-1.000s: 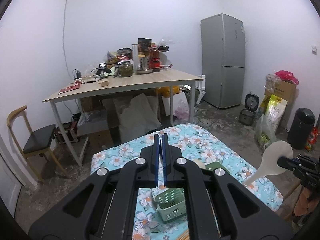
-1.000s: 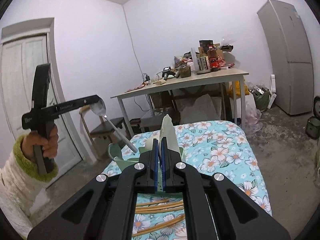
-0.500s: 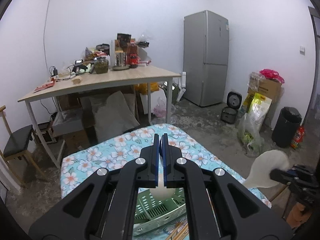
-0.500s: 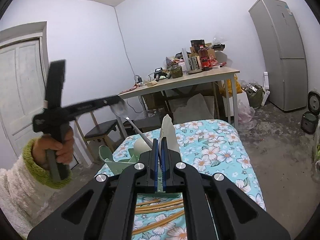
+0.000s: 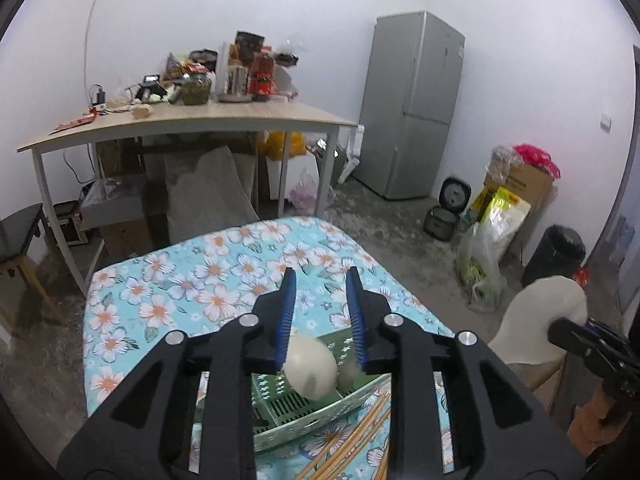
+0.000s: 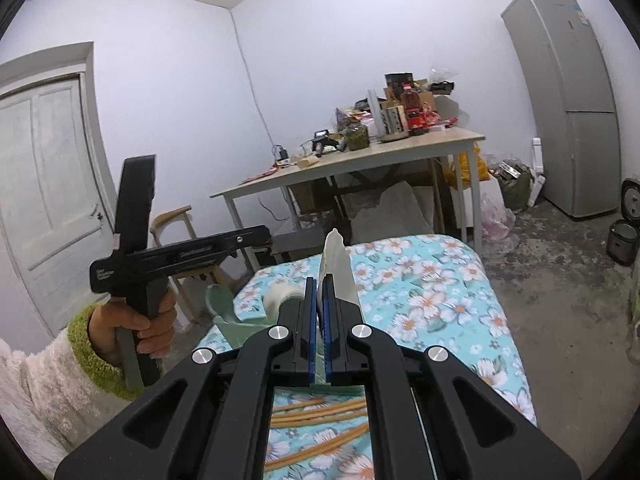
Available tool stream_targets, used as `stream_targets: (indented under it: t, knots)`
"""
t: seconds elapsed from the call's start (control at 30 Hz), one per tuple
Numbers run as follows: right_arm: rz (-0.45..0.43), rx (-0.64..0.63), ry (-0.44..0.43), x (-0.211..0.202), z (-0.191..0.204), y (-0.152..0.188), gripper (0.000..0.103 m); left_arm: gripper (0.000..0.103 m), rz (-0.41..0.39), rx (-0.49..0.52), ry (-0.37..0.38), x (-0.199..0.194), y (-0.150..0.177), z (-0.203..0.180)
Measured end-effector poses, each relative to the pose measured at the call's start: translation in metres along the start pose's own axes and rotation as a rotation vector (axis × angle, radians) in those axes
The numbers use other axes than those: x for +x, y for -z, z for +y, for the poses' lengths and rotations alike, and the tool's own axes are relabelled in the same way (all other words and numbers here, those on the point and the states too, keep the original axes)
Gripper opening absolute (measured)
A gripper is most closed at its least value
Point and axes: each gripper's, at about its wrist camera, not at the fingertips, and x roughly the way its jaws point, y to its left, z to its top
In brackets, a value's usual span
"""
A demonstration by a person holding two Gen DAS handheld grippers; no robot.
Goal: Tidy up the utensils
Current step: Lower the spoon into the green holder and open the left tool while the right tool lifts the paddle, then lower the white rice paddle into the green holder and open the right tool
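The right gripper (image 6: 318, 312), clenched on the flat white plastic rice paddle (image 6: 338, 268), is apparently just right of the pale green slotted plastic basket (image 5: 320, 408) under the opening, empty left gripper (image 5: 320, 312).

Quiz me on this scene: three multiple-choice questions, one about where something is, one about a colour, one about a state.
1. Where do the chopsticks lie?
A. on the floral cloth
B. on the wooden table
C. on the floor

2. What colour is the basket?
A. red
B. green
C. black

3. How is the right gripper?
A. open, empty
B. shut on chopsticks
C. shut on the white paddle

Answers:
1 A, they rest on the flowered fabric near the basket.
2 B, its slotted walls are pale green.
3 C, the paddle's blade sticks up from between the closed pads.
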Motion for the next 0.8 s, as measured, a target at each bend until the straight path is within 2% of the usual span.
stream_targets:
  t: [0.13,0.37,0.43,0.5,0.8]
  knots:
    - [-0.031,-0.024,-0.073,0.003,0.015,-0.019,0.003,0.032,-0.051,-0.040,-0.042,-0.033,0.009,0.018]
    - [-0.096,-0.075,-0.312,0.024,0.064,-0.064,0.003,0.042,-0.119,-0.147,-0.161,-0.097,0.044,0.065]
    - [-0.085,-0.079,-0.351,0.040,0.077,-0.068,0.003,0.044,-0.120,-0.182,-0.190,-0.108,0.057,0.079]
    - [-0.037,-0.057,-0.400,0.064,0.086,-0.070,0.003,0.044,-0.107,-0.211,-0.207,-0.115,0.069,0.091]
    - [0.167,-0.034,-0.335,0.145,0.095,-0.046,0.003,0.044,-0.043,-0.261,-0.232,-0.123,0.111,0.118]
